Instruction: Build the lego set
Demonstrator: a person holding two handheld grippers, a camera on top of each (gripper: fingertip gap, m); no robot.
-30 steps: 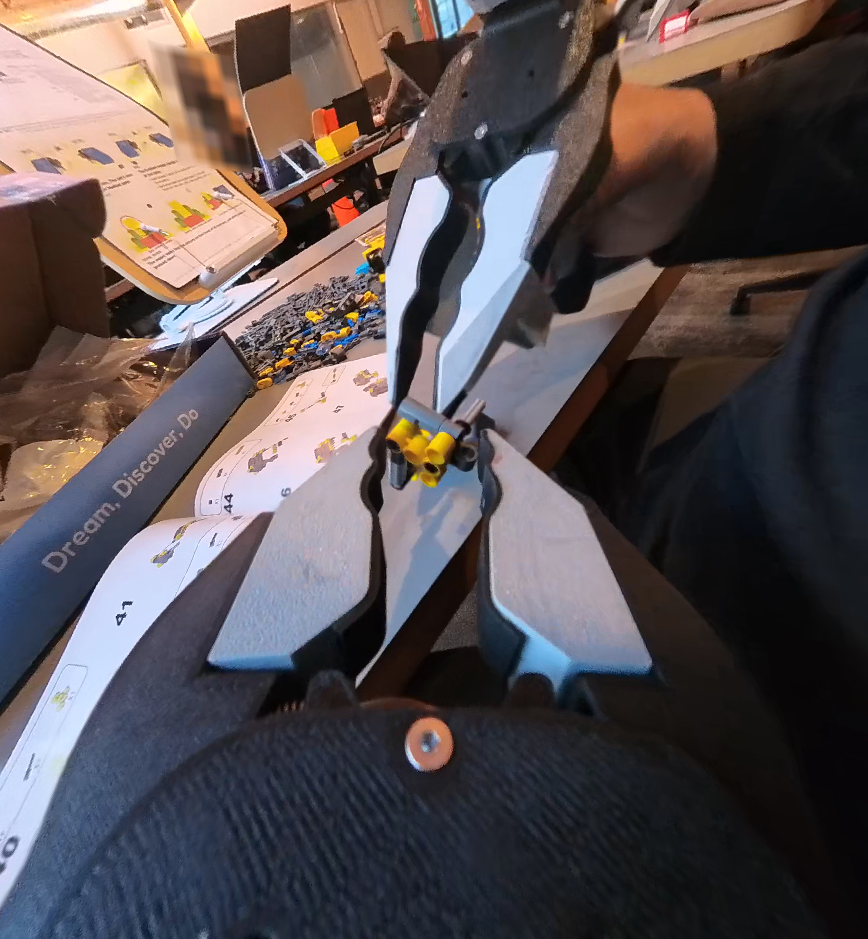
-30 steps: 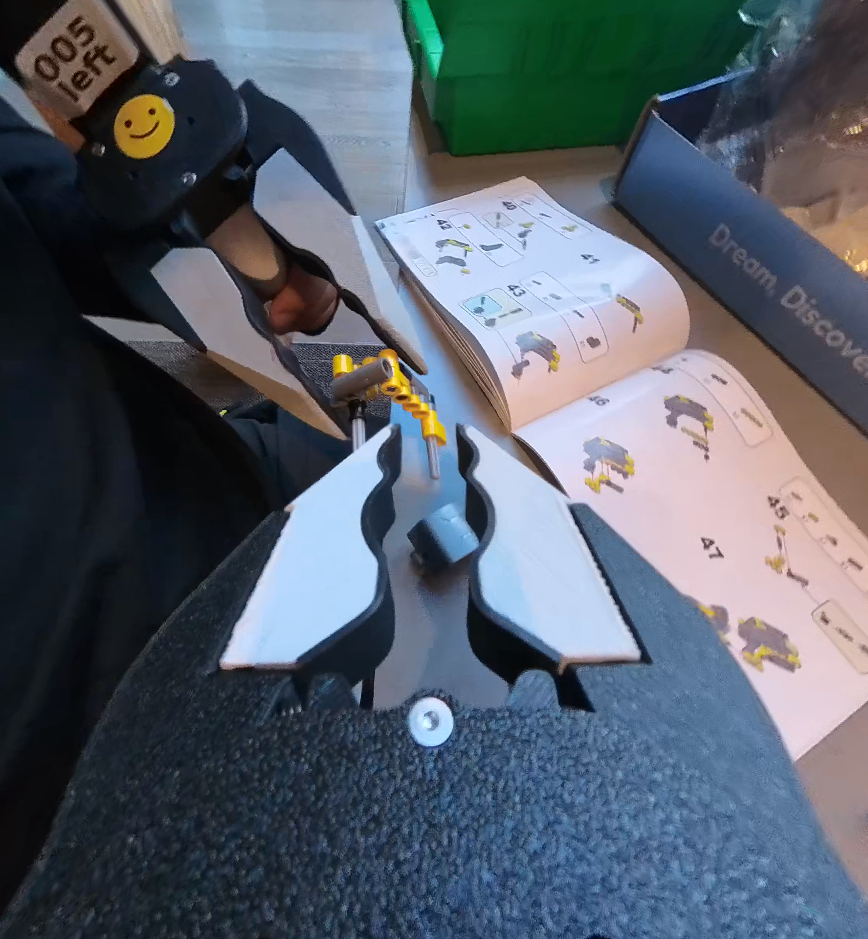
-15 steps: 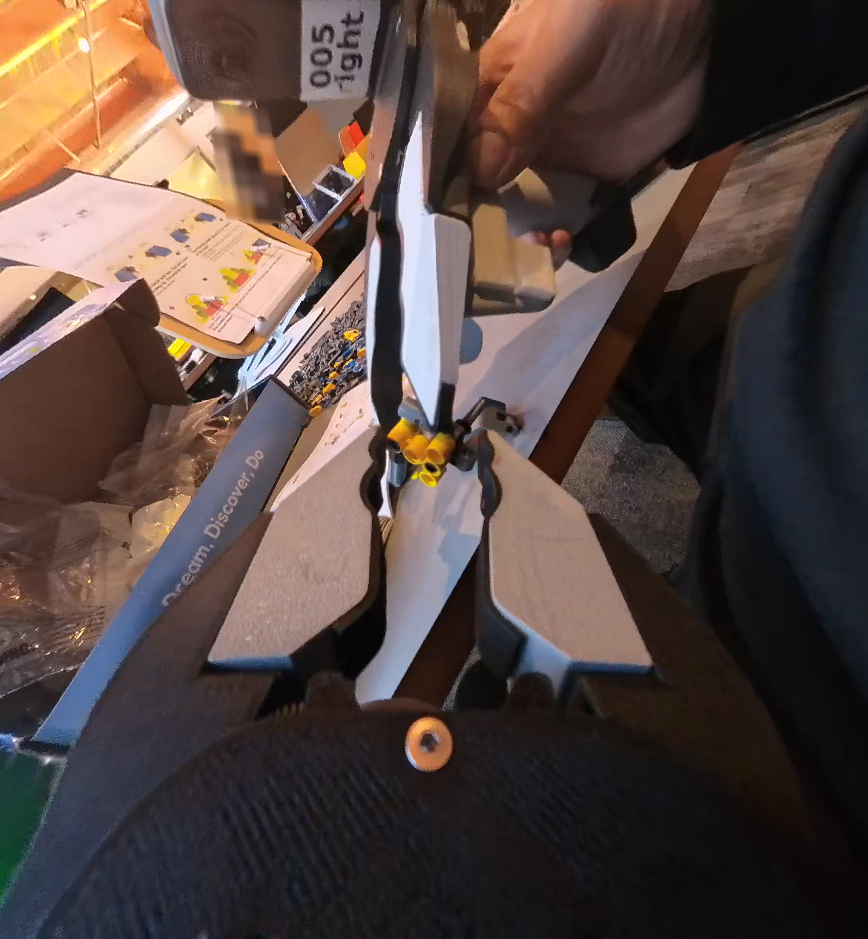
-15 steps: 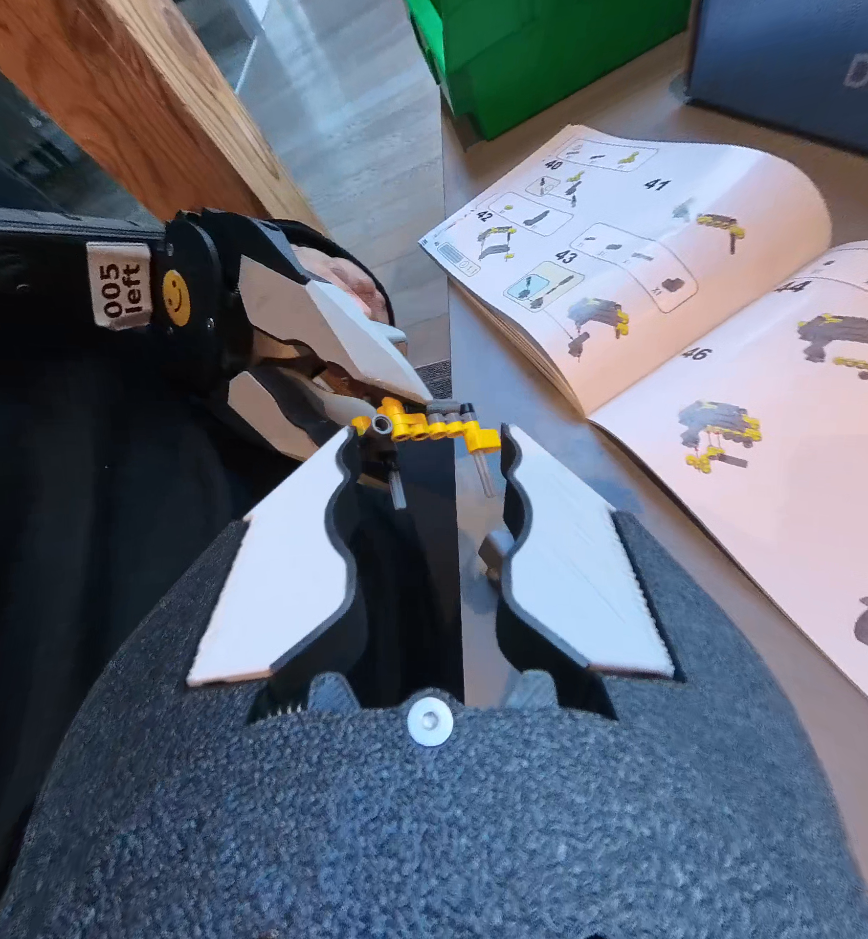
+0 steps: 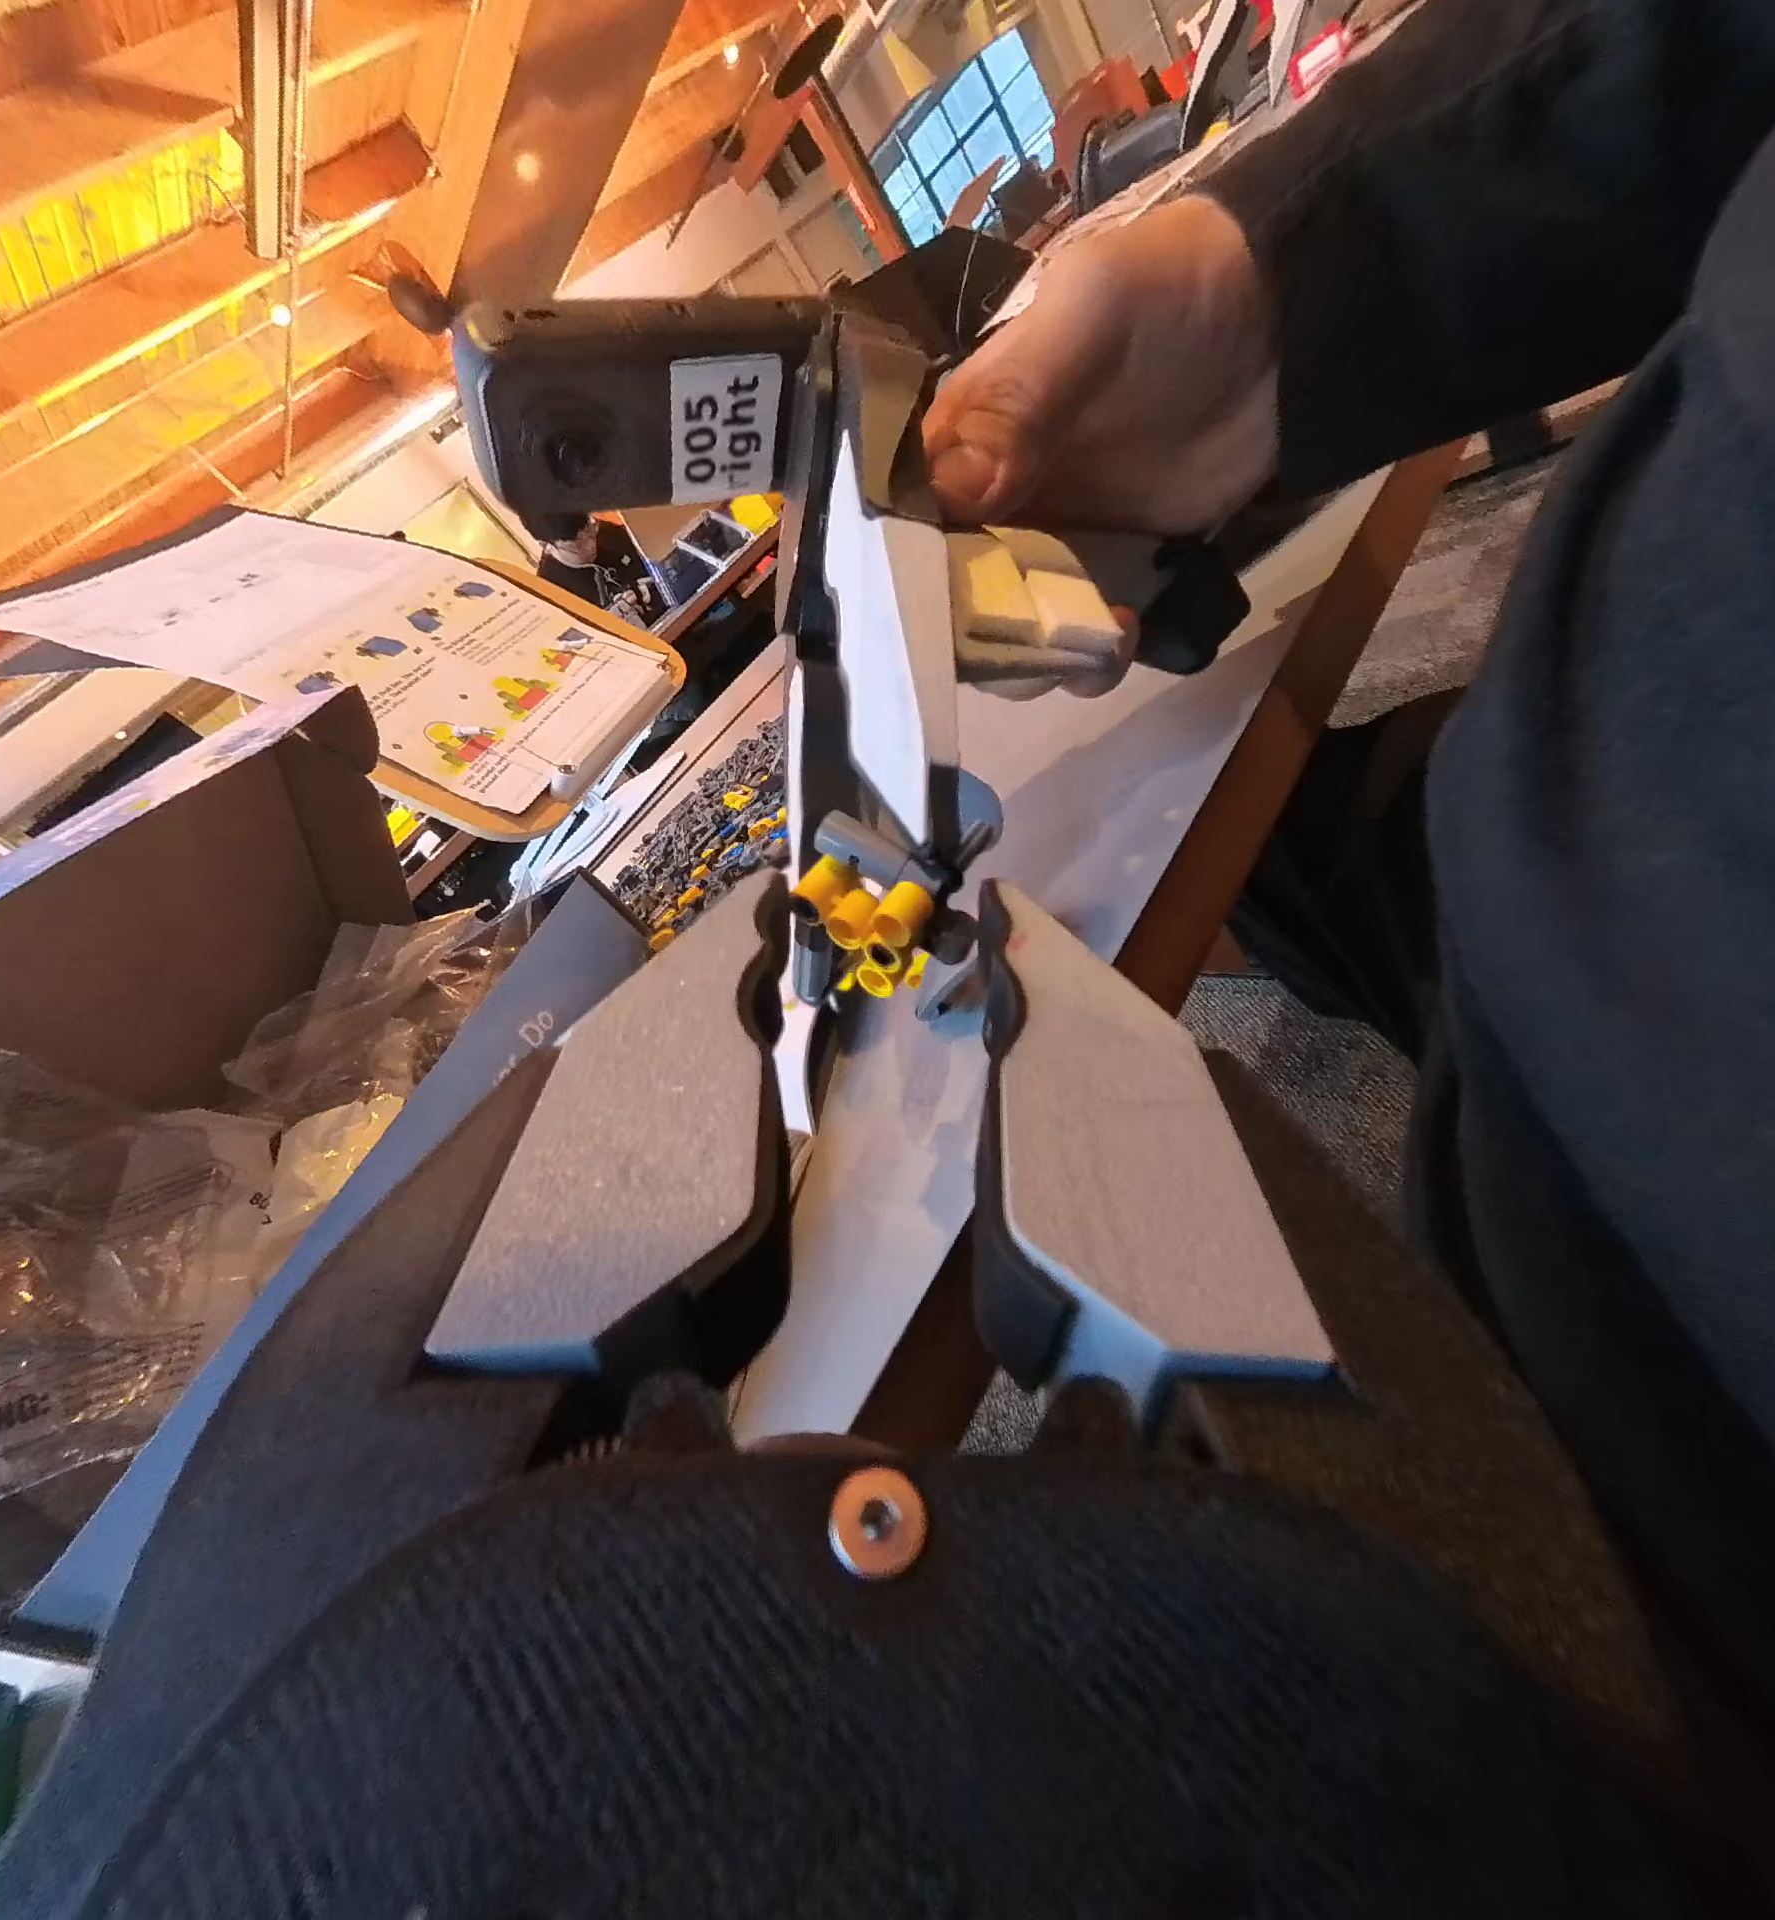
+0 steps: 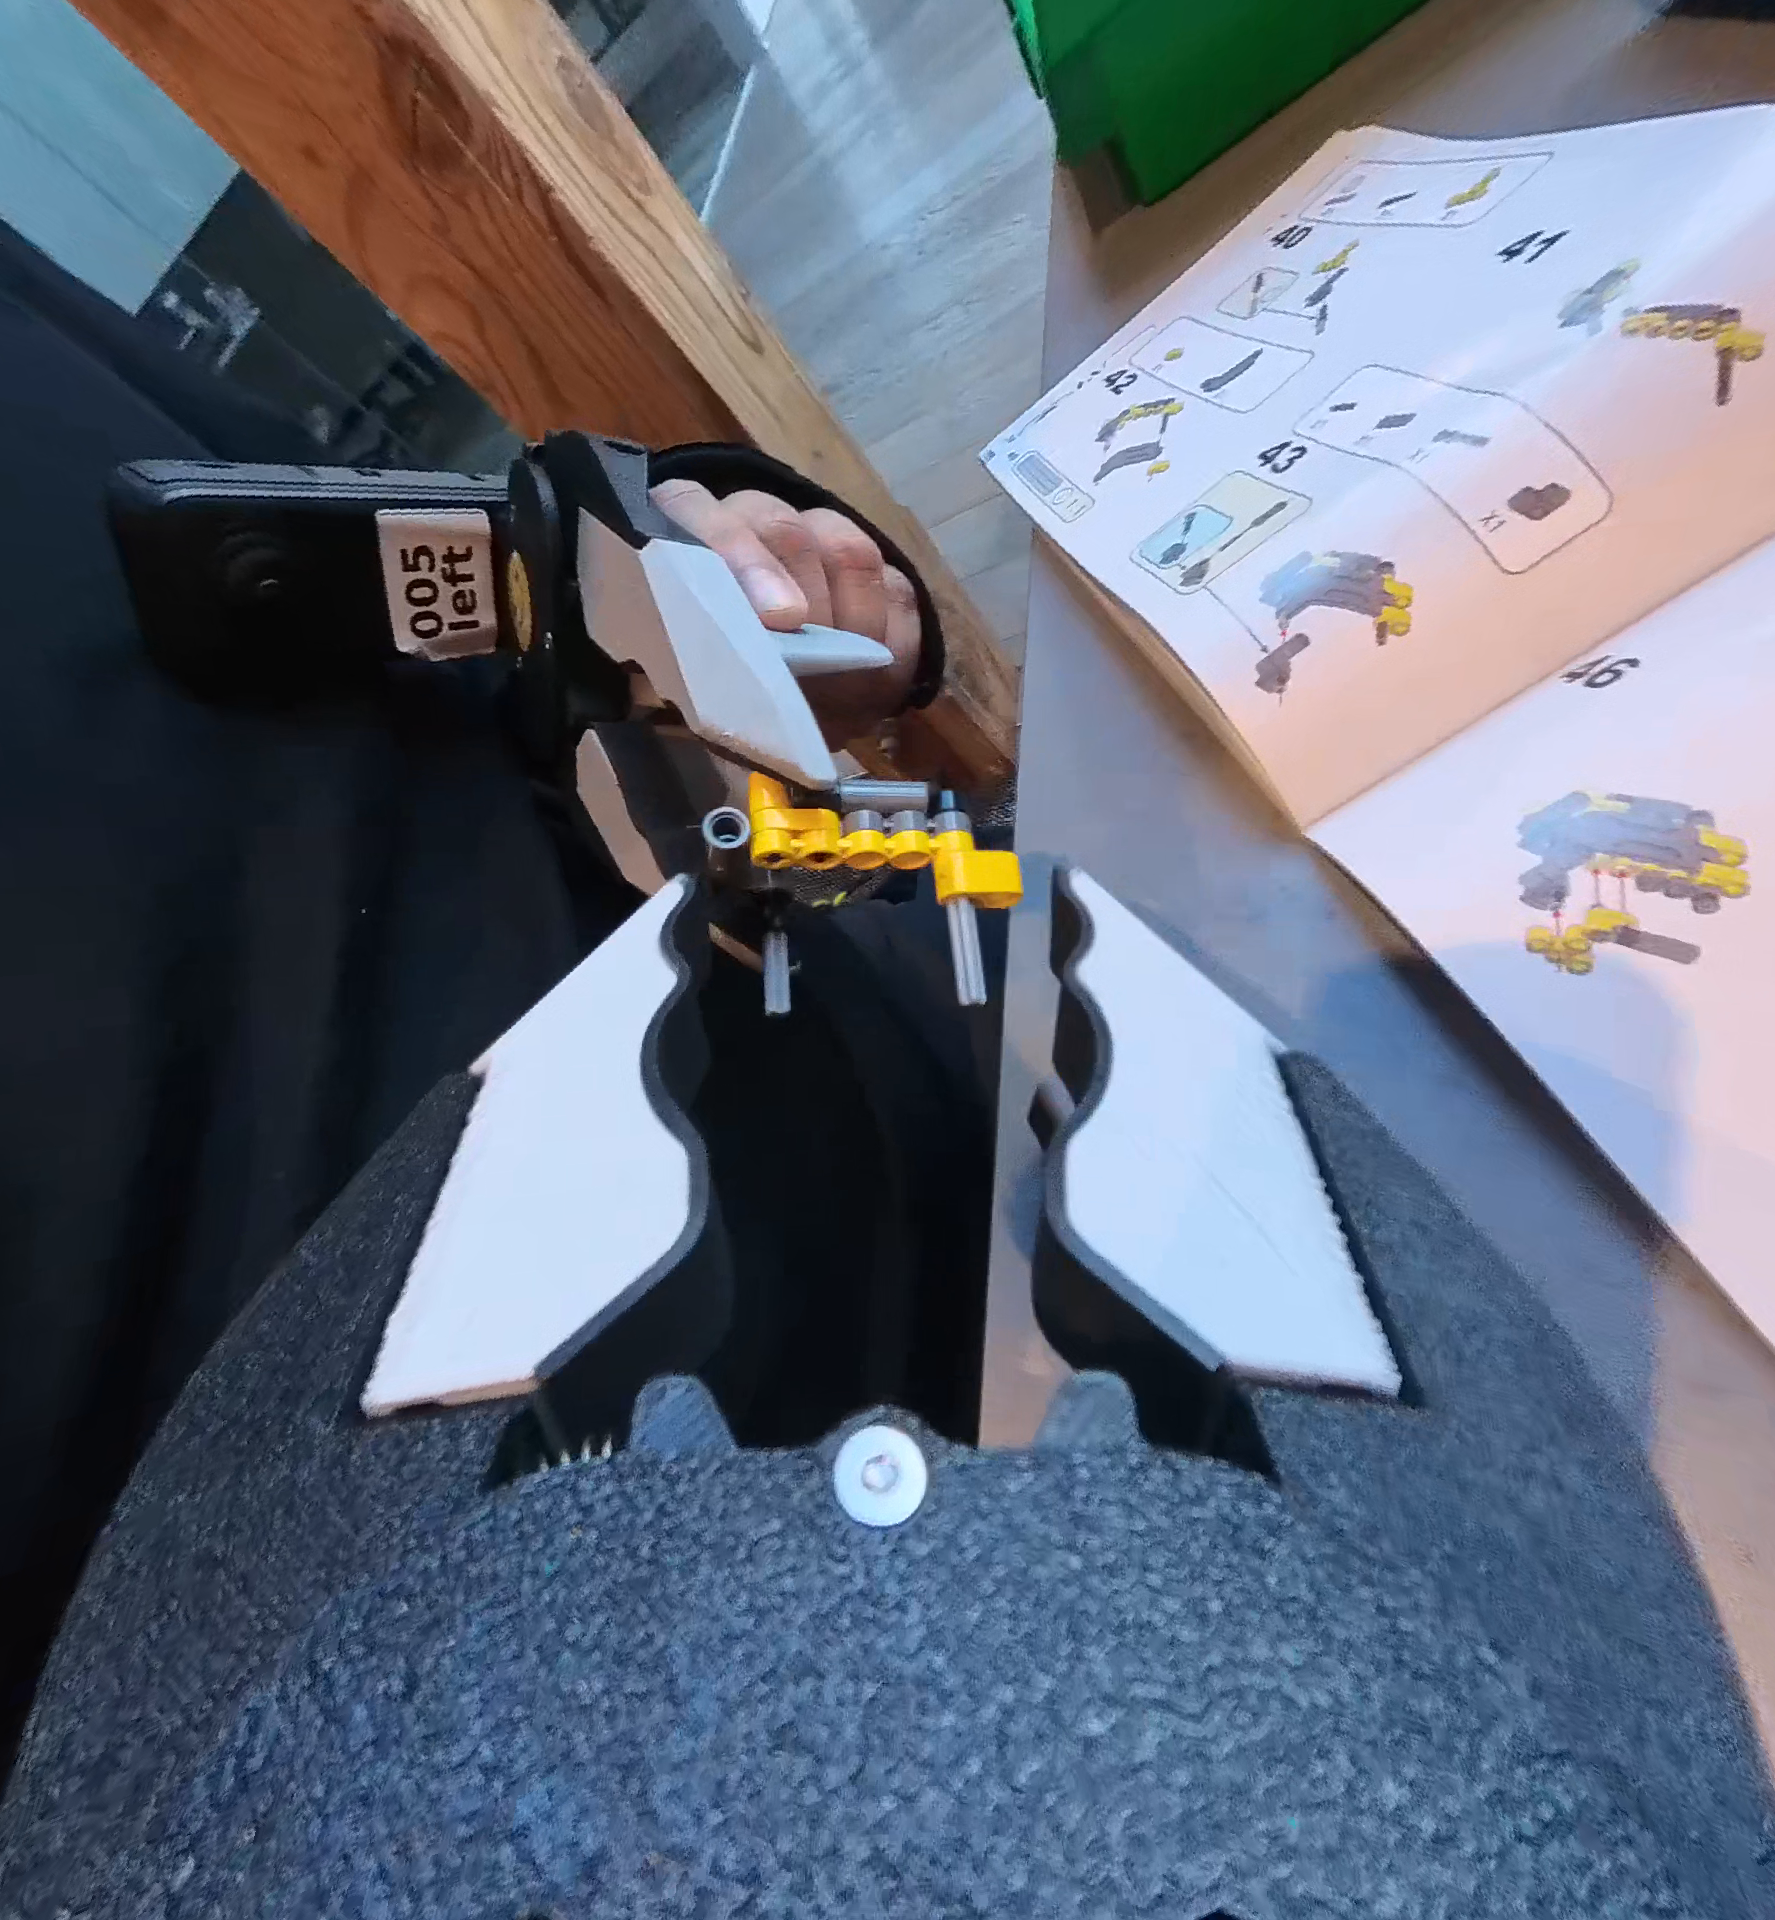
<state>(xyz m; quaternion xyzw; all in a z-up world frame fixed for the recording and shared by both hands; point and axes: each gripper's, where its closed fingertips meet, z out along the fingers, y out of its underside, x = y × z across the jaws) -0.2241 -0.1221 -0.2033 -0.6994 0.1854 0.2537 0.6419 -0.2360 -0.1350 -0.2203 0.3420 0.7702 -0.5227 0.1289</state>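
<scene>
My left gripper (image 5: pixel 883 920) is shut on a small assembly of yellow and grey bricks (image 5: pixel 867 914) with two thin grey axles, held in the air at the table's edge. In the right wrist view the assembly (image 6: pixel 862 842) hangs from the left gripper's fingertips (image 6: pixel 810 764), its axles pointing down. My right gripper (image 6: pixel 872 888) is open, its jaws either side of the assembly and just short of it. In the left wrist view the right gripper (image 5: pixel 893 800) comes down edge-on from above, its tips at the assembly's grey top piece.
An open instruction booklet (image 6: pixel 1485 520) lies on the table (image 6: pixel 1122 831), with a green bin (image 6: pixel 1226 83) beyond. A cardboard box (image 5: pixel 135 914), plastic bags (image 5: pixel 83 1195), a dark box lid (image 5: pixel 550 1029) and several loose bricks (image 5: pixel 717 842) lie to the left.
My right gripper has opened wider and turned onto its side against the assembly. Both grippers have tilted upward. The grey bush earlier between the right fingers no longer shows there. The left keeps its hold.
</scene>
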